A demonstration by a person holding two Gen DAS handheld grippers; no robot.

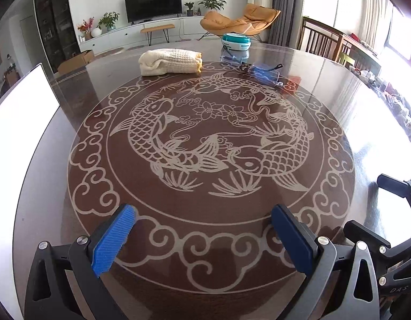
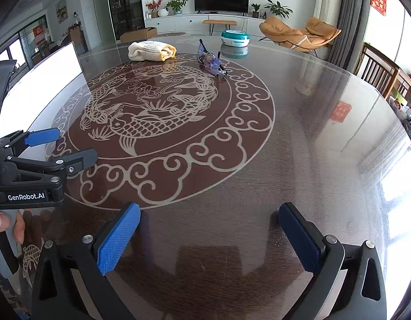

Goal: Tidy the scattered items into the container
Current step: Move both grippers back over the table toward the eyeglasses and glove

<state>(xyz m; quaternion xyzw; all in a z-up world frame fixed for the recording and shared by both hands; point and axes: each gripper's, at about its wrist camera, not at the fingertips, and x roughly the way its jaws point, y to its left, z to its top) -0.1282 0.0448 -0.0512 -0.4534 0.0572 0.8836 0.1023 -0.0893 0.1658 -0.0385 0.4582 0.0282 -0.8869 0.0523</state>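
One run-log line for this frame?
left gripper: open, empty | right gripper: open, empty | towel, glasses, teal container: untouched, far side of table

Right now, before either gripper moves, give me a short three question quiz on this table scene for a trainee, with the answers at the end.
1. True or false: the left gripper is shut on the towel.
2. Multiple choice: what lies between the towel and the teal container in the right wrist view? A) a mug B) glasses C) a spoon
3. Fill in: the right gripper is open and holds ____.

Key:
1. False; it is open and empty, and the towel lies far across the table.
2. B
3. nothing
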